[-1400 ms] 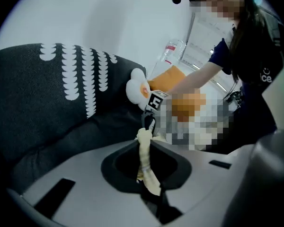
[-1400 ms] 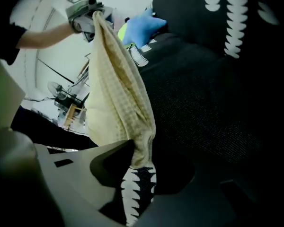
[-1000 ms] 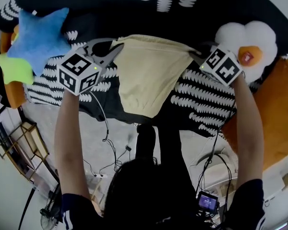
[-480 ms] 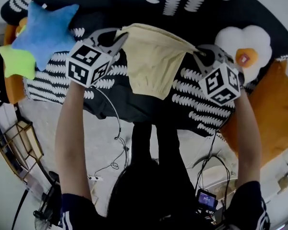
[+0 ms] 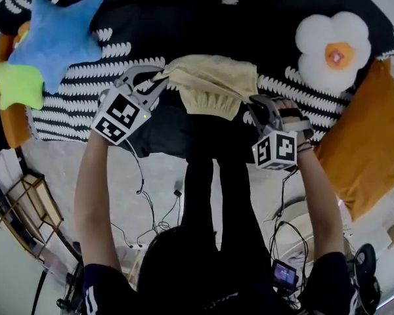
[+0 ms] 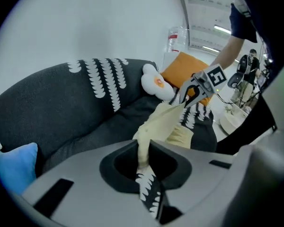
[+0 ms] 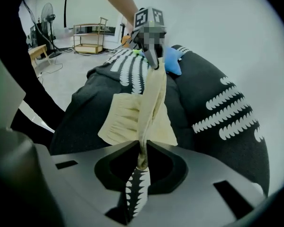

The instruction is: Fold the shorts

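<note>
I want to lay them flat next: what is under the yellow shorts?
Only the dark patterned sofa shows around the shorts, which hang pinched by left gripper and right gripper. The patch straight beneath them is covered.

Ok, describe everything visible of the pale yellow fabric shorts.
The pale yellow shorts look like soft, thin cloth with a gathered band along one edge. They are bunched and doubled over, strung between the left gripper and the right gripper, each shut on a pinch of cloth. The loose part hangs above the dark grey sofa with white markings; whether it touches the seat cannot be told.
</note>
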Tool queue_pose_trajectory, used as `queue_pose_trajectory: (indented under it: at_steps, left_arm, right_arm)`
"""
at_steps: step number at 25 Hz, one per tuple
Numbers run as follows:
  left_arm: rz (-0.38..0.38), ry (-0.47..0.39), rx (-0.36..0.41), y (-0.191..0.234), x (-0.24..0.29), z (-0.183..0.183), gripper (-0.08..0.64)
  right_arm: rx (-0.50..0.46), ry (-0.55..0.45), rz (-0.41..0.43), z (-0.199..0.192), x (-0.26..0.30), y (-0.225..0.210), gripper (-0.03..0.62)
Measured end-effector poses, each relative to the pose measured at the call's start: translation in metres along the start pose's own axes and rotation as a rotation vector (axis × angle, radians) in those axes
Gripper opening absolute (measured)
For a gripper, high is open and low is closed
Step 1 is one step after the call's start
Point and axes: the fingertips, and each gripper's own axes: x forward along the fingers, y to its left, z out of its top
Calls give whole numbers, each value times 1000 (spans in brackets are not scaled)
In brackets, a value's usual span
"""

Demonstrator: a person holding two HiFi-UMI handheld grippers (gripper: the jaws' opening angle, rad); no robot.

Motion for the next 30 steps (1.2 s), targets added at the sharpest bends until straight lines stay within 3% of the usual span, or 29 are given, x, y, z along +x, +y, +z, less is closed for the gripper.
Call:
queue_pose_trajectory:
  at_steps: [8, 10, 14, 18, 22, 24, 27, 30]
  left_arm:
    - [-51, 127, 83, -63, 21, -76, 46]
    - [-66, 174, 91, -75, 27, -96, 58]
    - [-138, 260, -19, -96, 31, -131, 249]
    - [-184, 272, -172, -100, 18, -138, 282]
    - [-148, 224, -283, -83, 6, -118, 281]
    - [-104, 165, -341, -67, 3, -100, 276]
    - [0, 71, -436, -35, 11, -72, 182]
    - [144, 25, -546, 6, 36, -54, 97]
  right_arm:
    - [-155, 147, -43, -13, 28, 85, 54]
    - [-170, 182, -15, -20, 34, 107, 91]
    - [-138, 248, 132, -38, 40, 156, 226]
    - [54, 242, 127, -32, 25, 154, 259]
    - [255, 181, 45, -20, 6, 107, 256]
    - [356, 139, -9, -13, 2, 74, 206]
    - [538, 90, -86, -8, 10, 26, 67]
    - [831, 35, -131, -14, 30, -20, 43]
